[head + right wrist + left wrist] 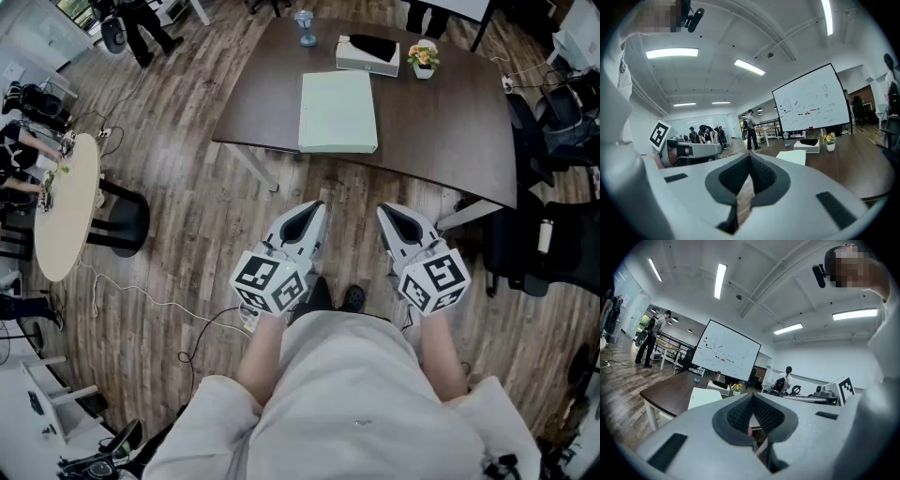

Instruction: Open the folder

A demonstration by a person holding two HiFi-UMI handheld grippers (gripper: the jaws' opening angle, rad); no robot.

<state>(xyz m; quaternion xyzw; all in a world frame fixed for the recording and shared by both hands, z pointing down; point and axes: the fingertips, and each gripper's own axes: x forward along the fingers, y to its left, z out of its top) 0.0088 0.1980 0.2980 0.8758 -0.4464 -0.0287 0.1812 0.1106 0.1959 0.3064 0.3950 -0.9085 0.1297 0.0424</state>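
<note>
Approach: closed pale-green flat folder (337, 111) on far dark wooden bench (450, 122); left gripper (317, 206) and right gripper (382, 210) near, jaws together, empty; next, reach forward.

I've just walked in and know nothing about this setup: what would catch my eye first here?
Two grey grippers with black-and-white marker cubes, the left gripper and the right gripper, are held side by side above the wooden floor, both shut and empty. Ahead of them a pale green folder lies flat near the front edge of a dark table, with a small flower pot at the far side.
</note>
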